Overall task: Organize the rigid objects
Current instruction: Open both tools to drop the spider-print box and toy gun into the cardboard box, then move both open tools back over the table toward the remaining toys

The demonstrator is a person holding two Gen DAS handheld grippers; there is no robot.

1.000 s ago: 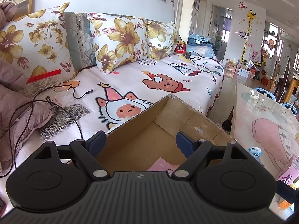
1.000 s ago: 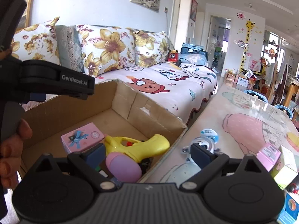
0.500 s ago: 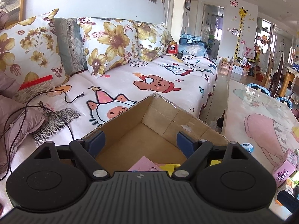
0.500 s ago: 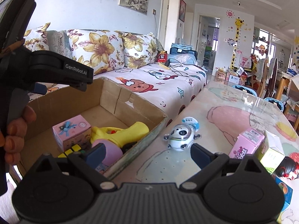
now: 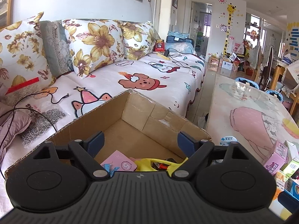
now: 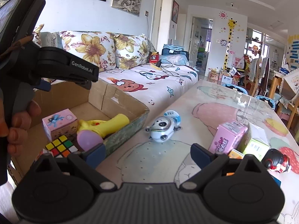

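A cardboard box (image 6: 123,100) stands at the table's left edge and holds a pink gift box (image 6: 59,123), a yellow toy (image 6: 106,125), a pink round toy (image 6: 88,140) and a puzzle cube (image 6: 59,146). My right gripper (image 6: 148,154) is open and empty over the table, a little short of a white panda toy (image 6: 162,128). My left gripper (image 5: 141,140) is open and empty above the box (image 5: 130,115); the pink gift box (image 5: 119,163) and yellow toy (image 5: 149,165) show below it.
On the table (image 6: 214,100) to the right stand a pink carton (image 6: 228,137), a green and white carton (image 6: 256,143) and a red and black figure (image 6: 276,160). A sofa (image 5: 149,74) with flowered cushions lies behind the box. Chairs and clutter stand at the far right.
Both grippers have pulled back and up from the box. The right one has swung right over the table, so the panda toy and cartons show in full. Both stay open.
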